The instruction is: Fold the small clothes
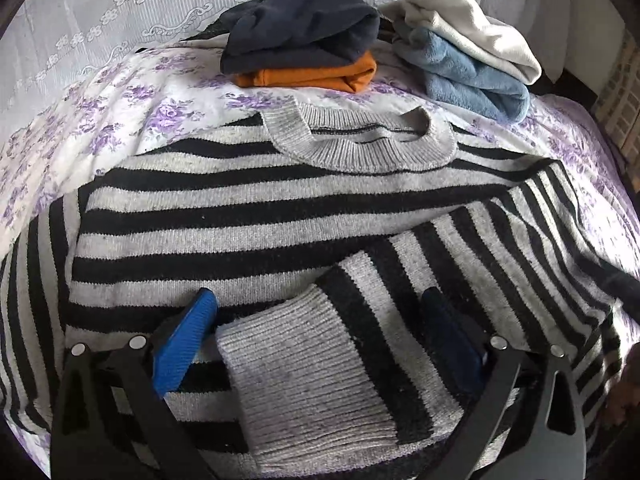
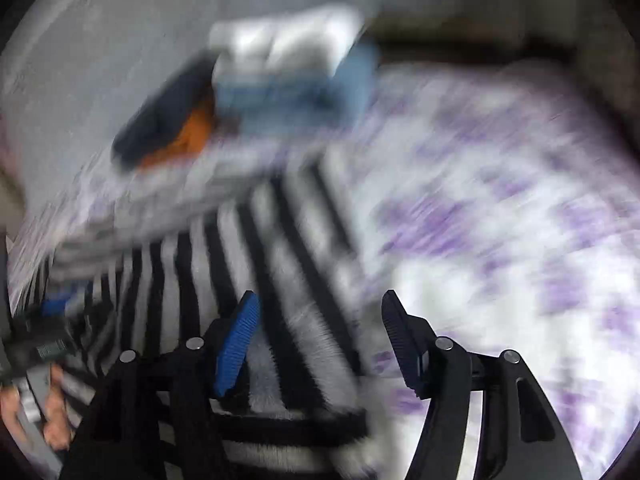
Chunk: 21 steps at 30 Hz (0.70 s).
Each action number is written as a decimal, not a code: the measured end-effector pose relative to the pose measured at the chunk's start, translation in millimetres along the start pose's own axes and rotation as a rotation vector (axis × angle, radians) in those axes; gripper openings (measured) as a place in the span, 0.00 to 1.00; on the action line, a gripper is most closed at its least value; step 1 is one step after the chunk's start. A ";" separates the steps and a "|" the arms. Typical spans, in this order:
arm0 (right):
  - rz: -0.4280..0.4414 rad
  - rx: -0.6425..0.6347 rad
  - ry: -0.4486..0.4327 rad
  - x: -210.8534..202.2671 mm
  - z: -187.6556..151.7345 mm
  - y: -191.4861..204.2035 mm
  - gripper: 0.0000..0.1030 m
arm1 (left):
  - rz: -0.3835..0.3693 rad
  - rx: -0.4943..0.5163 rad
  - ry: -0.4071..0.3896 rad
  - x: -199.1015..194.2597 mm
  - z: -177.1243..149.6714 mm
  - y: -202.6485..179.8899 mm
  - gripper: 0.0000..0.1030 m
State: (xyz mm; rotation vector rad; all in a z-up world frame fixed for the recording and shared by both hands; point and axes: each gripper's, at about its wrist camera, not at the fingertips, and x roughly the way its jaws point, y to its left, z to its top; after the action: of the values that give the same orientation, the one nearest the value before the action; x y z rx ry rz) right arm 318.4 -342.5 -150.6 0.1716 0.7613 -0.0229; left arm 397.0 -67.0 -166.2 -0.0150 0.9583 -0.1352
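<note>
A black-and-grey striped sweater lies flat on the floral bedsheet, collar at the far side. Its right sleeve is folded across the body. The ribbed grey cuff lies between the spread fingers of my left gripper, which is open, its blue pad just clear of the cuff. The right wrist view is blurred. There my right gripper stands open over the sweater's edge, one finger above the stripes and the other above the sheet.
At the back of the bed a navy garment sits folded on an orange one. Beside them a white piece rests on blue fleece. A hand shows at the lower left of the right wrist view.
</note>
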 end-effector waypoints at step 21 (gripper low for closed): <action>0.187 -0.248 0.097 10.0 -38.5 63.3 0.97 | -0.135 -0.304 -0.054 -92.3 -62.0 112.7 0.96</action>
State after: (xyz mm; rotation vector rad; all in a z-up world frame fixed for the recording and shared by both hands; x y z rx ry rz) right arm 304.5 -273.4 -175.6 0.0072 0.8349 0.2579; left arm 306.3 58.9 -134.9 -0.3626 0.9168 -0.1121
